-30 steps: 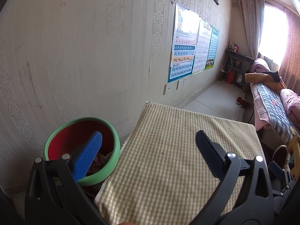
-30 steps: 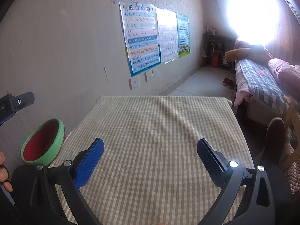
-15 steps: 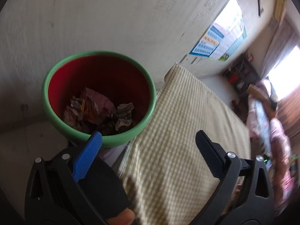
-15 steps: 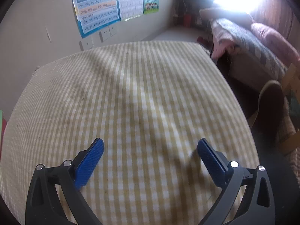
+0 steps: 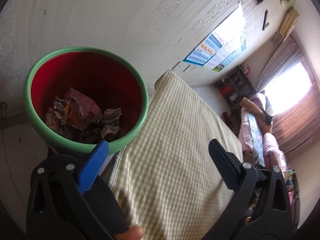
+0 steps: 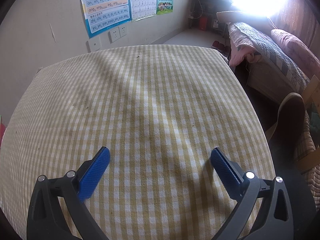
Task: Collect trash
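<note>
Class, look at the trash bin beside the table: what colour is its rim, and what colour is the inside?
The bin has a green rim and a red inside, best seen from the left wrist.

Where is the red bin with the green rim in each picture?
Left wrist view: the bin fills the left middle, crumpled trash inside, beside the checked tablecloth.
Right wrist view: only a red-green sliver at the far left edge, probably the bin.
Shared landmark: the checked tablecloth, with the wall posters behind.
</note>
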Available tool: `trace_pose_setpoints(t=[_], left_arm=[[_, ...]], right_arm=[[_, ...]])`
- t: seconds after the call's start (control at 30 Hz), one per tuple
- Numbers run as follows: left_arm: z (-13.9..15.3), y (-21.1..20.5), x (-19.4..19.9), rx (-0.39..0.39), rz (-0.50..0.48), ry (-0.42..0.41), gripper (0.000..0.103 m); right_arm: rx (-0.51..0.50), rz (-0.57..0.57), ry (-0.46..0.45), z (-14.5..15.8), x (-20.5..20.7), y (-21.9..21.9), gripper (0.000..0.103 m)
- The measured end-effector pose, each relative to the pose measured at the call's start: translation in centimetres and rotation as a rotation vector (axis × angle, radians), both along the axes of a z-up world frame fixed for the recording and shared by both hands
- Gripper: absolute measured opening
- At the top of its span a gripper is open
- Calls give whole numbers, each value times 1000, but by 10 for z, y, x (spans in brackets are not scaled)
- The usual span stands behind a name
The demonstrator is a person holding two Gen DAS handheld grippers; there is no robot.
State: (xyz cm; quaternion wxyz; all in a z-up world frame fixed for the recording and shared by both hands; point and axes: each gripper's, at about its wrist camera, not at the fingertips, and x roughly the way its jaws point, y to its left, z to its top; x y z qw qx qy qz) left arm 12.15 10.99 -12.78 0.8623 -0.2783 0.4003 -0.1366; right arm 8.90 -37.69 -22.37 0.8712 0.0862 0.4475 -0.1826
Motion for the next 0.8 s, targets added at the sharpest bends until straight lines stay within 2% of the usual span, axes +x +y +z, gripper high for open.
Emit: trace_pose_setpoints(t=[0.17, 0.27, 0.43, 0.63, 0.8], left_arm=[[5, 20, -9, -85, 62, -61, 98], [12, 29, -16, -97, 98, -113, 98], [14, 30, -16, -119, 85, -140, 98], [18, 33, -19, -127, 103, -173, 98], [25, 43, -29, -85, 204, -209, 98]], right_arm=[[0, 0, 0, 0, 0, 0, 97], [0, 0, 0, 0, 0, 0, 97], [0, 1, 0, 0, 0, 0, 97], [0, 1, -1, 0, 0, 0, 97], [1, 1, -1, 1, -1, 0, 97]])
